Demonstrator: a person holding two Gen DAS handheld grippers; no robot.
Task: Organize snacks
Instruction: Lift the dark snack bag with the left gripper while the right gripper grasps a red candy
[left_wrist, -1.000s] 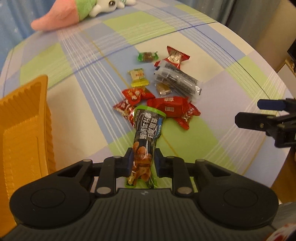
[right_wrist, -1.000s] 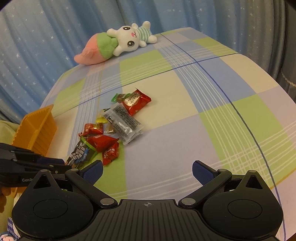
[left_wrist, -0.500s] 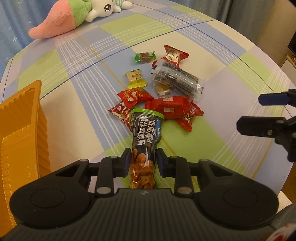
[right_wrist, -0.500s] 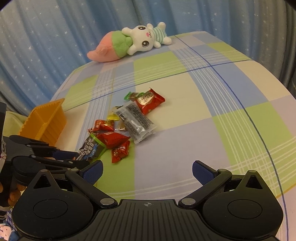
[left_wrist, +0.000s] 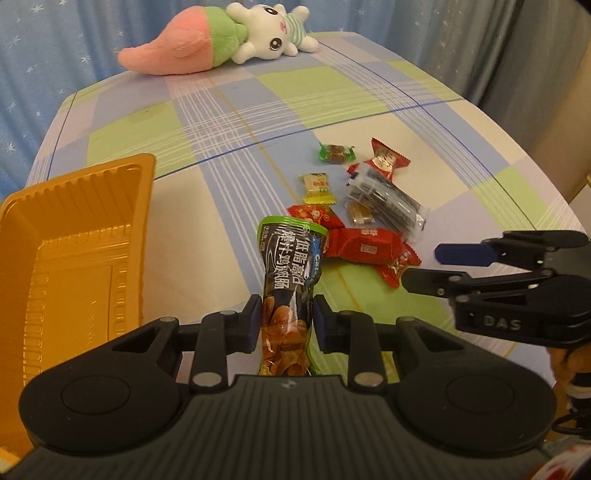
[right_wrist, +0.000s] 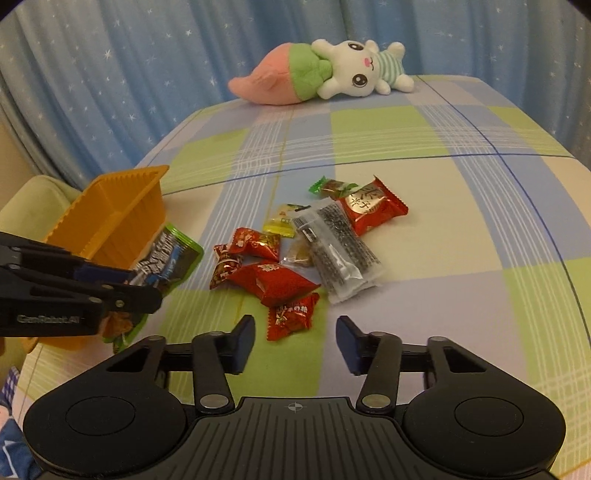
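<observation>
The bench (right_wrist: 461, 258) has a checked cloth in green, blue and cream. On it lie a plush rabbit (right_wrist: 321, 72) at the far edge, an orange tray (left_wrist: 74, 236) at the left, and a heap of wrapped snacks (right_wrist: 310, 243) in the middle.

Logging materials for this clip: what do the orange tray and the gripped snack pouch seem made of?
Orange tray: likely thin moulded plastic, glossy, with ribbed walls. Snack pouch in the left gripper: shiny plastic film, crinkled, its lower part clear enough to show the contents.
</observation>
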